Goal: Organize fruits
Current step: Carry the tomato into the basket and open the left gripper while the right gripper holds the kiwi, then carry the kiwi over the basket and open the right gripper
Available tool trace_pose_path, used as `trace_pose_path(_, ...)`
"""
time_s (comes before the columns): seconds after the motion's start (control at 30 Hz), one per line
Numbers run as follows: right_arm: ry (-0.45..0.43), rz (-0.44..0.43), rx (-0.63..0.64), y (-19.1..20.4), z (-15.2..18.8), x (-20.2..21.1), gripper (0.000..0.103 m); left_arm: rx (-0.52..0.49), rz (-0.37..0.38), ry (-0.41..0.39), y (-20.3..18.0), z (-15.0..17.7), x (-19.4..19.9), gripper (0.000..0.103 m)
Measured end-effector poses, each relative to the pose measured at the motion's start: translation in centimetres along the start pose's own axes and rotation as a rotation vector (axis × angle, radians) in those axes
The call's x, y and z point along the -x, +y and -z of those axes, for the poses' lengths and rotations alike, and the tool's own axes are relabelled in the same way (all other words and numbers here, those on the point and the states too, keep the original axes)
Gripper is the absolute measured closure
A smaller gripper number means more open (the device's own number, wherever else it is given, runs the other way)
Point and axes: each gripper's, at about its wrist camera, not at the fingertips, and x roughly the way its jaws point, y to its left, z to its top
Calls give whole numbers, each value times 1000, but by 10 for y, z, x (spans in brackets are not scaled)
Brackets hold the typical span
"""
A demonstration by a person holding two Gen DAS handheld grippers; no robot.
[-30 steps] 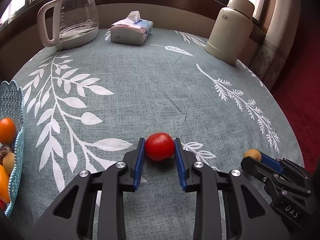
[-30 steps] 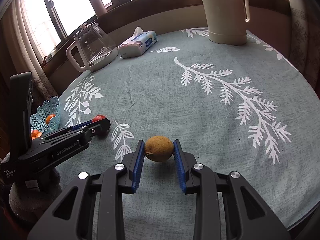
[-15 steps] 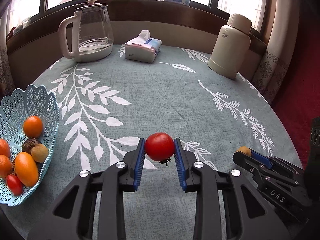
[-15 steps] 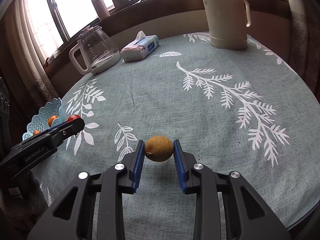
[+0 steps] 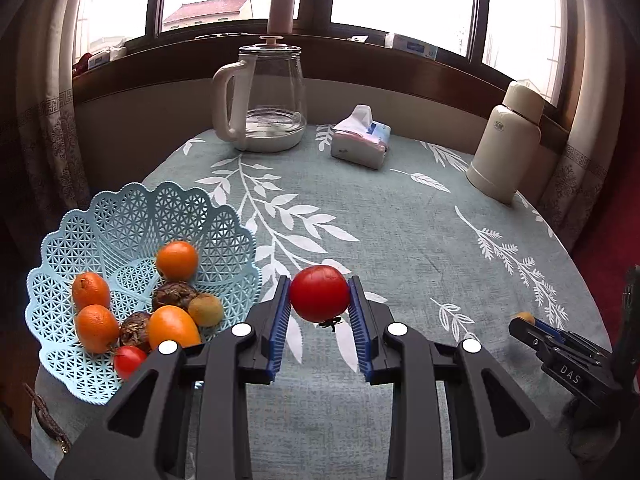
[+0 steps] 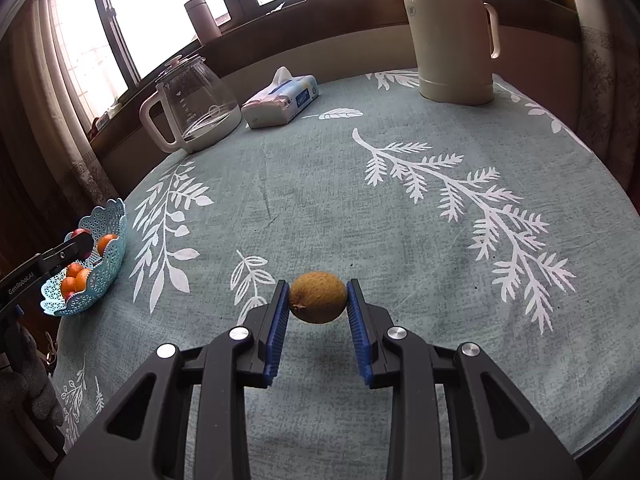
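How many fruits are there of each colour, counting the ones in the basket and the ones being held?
Orange: 4, all in the basket, such as the top one
Red: 2, a small one in the basket and the tomato in the left gripper
Dark brown: 2
Tan-brown: 2, one in the basket, one in the right gripper
Total: 10

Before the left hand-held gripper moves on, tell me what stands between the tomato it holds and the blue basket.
Nothing visible. The left hand-held gripper holds the tomato above the tablecloth, just right of the blue basket. Only the basket's near rim lies between. Inside, the fruit sits low and toward the front, leaving bare mesh behind.
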Motion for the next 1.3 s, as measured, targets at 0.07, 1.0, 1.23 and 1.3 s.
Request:
trace_pose_path(0.07,0,0,0,0,0,0,73,18,-26,-6,12,-1,2,73)
trace_pose_path(1.0,6,4,-9,-2,0,-1,73,112,-244,43,99,6,-28,73)
trace_pose_path(1.23,5,4,-9,-2,0,0,73,125,-242,28,100,4,-22,72)
trace_pose_path(1.3,5,4,-9,-2,0,0,73,125,-235,17,100,3,-18,72)
